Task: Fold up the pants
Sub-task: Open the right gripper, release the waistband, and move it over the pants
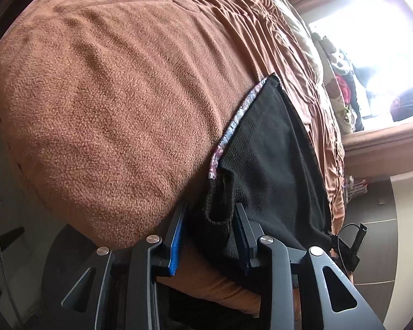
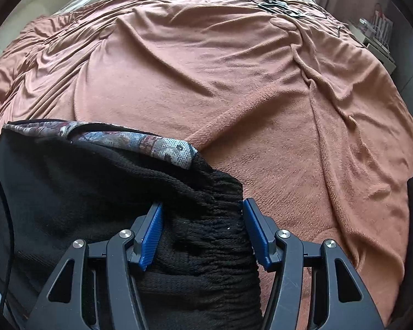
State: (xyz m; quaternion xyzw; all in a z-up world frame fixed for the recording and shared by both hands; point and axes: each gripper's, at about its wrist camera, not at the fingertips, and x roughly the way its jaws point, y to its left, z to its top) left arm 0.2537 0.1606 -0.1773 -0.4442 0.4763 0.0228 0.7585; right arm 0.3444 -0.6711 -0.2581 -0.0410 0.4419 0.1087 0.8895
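We've got both the left gripper (image 1: 209, 233) and the right gripper (image 2: 201, 233) clamped on the black pants (image 2: 82, 192) at the bed's (image 2: 234, 82) near edge, so keep tension even while laying them flat.

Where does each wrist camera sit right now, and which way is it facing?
Left wrist: on the left gripper, angled down the bed's brown fleece blanket toward a bright window; its fingers straddle the black knit pants.
Right wrist: on the right gripper, angled down across the bed; fingers flank the gathered waistband.
Shared: pants, blanket.
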